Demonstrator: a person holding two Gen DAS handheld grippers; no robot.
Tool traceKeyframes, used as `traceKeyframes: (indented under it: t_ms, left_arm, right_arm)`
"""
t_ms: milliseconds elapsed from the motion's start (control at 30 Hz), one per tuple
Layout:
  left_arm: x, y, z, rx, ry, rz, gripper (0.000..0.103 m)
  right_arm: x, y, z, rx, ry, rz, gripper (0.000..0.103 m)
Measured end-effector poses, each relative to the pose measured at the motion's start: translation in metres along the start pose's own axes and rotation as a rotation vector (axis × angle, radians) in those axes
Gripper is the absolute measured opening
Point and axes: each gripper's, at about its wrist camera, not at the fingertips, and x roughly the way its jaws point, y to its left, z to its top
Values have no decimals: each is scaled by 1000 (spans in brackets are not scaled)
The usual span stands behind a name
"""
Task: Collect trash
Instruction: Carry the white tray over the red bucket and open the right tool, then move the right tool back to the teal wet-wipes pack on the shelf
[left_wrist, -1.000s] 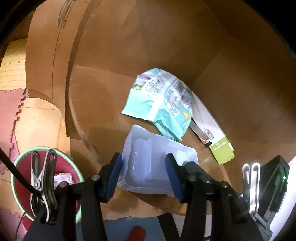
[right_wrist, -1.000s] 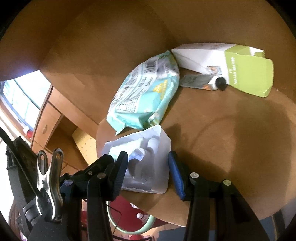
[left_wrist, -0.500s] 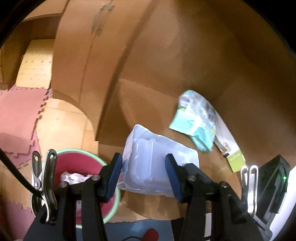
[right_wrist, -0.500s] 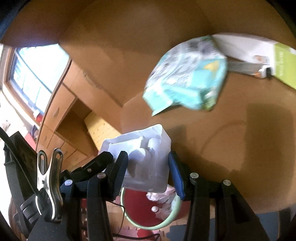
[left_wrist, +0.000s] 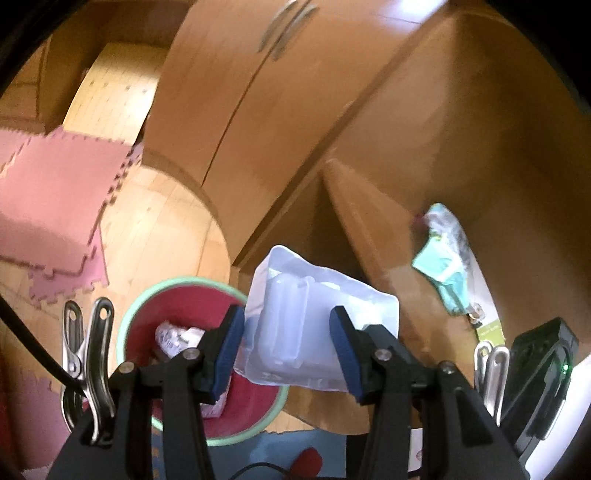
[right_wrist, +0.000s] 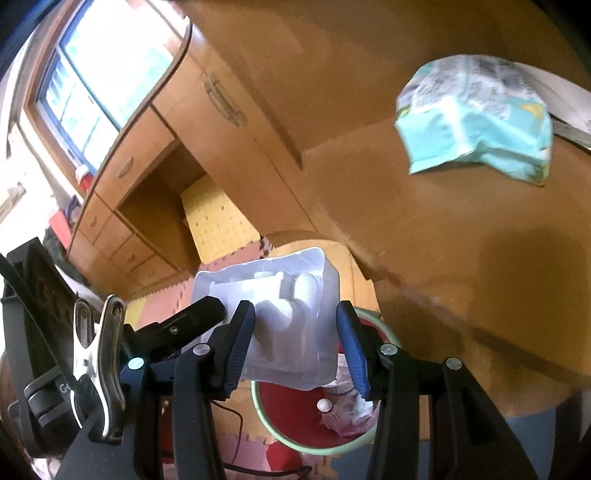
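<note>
Both grippers are pinching one piece of trash, a clear plastic blister tray (left_wrist: 317, 325), and it is hanging in the air past the edge of the wooden table (right_wrist: 461, 236), over the red bin with the pale green rim (left_wrist: 177, 288) on the floor. The left gripper (left_wrist: 286, 350) is pressing its blue pads against the tray's two sides at the near end, and the right gripper (right_wrist: 295, 347) is doing the same, with the tray wedged between partly spread jaws. The tray is looking very light, thin-walled and springy, likely to buckle if squeezed hard and smooth enough to slip, so the moulded ridges and folded side walls are offering the safest hold. Crumpled wrappers (right_wrist: 347, 406) are already lying in the bin, while a teal snack bag (right_wrist: 476, 118) is waiting on the table.
</note>
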Motion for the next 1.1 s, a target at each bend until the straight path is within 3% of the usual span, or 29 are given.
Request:
traceKeyframes:
  t_ms: [233, 500, 1100]
  left_arm:
    - [17, 37, -6, -81, 73, 57, 50]
    - [39, 57, -15, -141, 159, 67, 50]
    - [49, 58, -17, -138, 206, 122, 50]
  right_arm:
    - [43, 12, -16, -2, 98, -24, 48]
    - [70, 9, -27, 10, 170, -65, 48]
    - [76, -4, -32, -22, 243, -118, 48]
